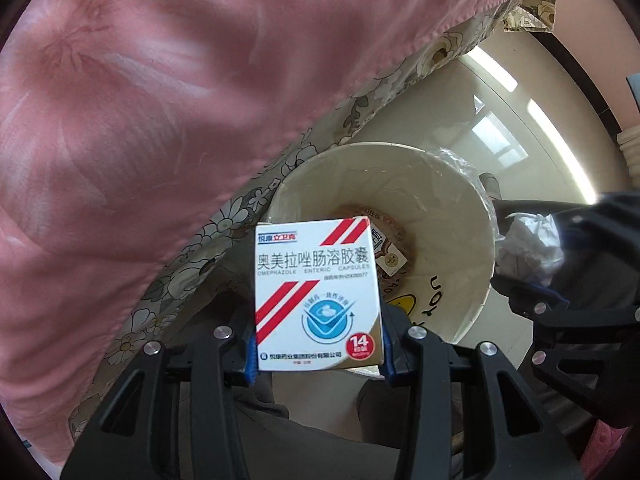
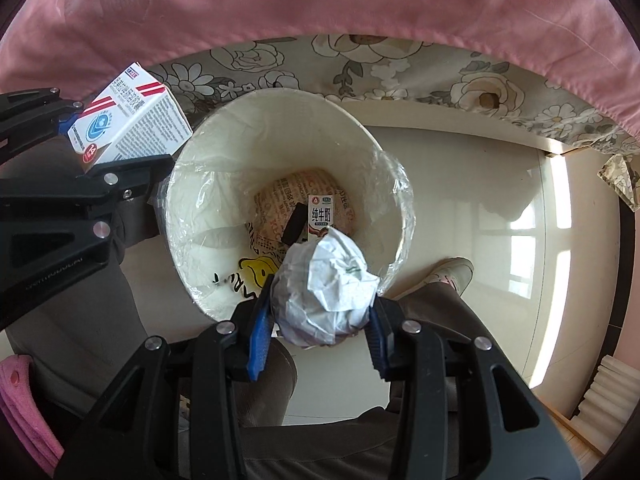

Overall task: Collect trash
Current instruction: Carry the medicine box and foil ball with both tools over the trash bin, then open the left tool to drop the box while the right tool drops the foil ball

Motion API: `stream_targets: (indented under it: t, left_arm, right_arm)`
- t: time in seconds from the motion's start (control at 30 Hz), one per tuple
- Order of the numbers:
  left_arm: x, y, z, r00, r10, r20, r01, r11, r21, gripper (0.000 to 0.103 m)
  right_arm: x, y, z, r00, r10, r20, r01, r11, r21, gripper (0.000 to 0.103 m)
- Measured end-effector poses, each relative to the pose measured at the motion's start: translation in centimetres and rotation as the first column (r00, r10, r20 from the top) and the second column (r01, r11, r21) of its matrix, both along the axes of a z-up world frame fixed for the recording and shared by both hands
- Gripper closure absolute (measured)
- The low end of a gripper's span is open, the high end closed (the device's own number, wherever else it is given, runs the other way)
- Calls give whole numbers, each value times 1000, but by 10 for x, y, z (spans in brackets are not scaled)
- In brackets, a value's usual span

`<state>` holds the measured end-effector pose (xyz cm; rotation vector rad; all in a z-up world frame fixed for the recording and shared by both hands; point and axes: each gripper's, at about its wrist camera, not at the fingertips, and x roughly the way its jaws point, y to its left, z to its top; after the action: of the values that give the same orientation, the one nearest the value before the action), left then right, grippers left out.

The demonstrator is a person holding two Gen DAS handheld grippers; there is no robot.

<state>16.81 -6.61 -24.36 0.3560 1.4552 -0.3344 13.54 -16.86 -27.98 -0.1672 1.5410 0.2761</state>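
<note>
Trash bin point(image 2: 372, 152), plastic-lined, is standing on glossy floor point(image 2: 480, 184) beside the bed's pink sheet point(image 2: 320, 0); above it, left gripper point(image 1: 318, 356) jaws are clamping an "Omeprazole Enteric Capsules" box point(image 1: 316, 292), right gripper point(image 2: 320, 336) jaws squeezing crumpled paper point(image 2: 328, 284).

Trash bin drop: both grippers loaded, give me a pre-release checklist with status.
1. Left gripper clamped on medicine box: ok.
2. Right gripper clamped on crumpled paper ball: ok.
3. Trash bin mouth open, clear liner in place: ok.
4. Paper ball above the bin opening: ok, near its rim.
5. Medicine box above the opening: not ok; the right wrist view shows it beyond the rim.
6. Room inside: ok, only a milk carton and printed wrapper at the bottom.
</note>
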Motion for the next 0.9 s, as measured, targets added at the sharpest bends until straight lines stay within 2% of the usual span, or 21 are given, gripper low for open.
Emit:
stream_targets:
  t: [0.5,0.67,0.73,0.8,0.83,0.9]
  left_arm:
    - [25,-8,-81,980,71,-188,-77,997,-21,57]
    - [29,-11,-104,972,94,-216,-93,996,13,56]
    - [29,-12,-109,970,95,-222,-93,995,21,51]
    - [29,-13,-113,970,93,-225,-90,996,25,31]
    - [29,-15,-114,971,93,-220,-89,996,28,29]
    - [30,-16,-115,973,93,-213,-88,996,34,29]
  right_arm:
    - [25,9,-89,989,-3,-150,11,999,49,61]
    - [29,15,-110,983,24,-180,-15,998,53,60]
    - [32,15,-116,982,27,-189,-19,999,46,51]
    - [33,12,-121,981,29,-194,-21,999,42,40]
    - [34,13,-123,981,31,-193,-23,999,39,36]
    - [36,14,-125,982,28,-188,-21,999,36,36]
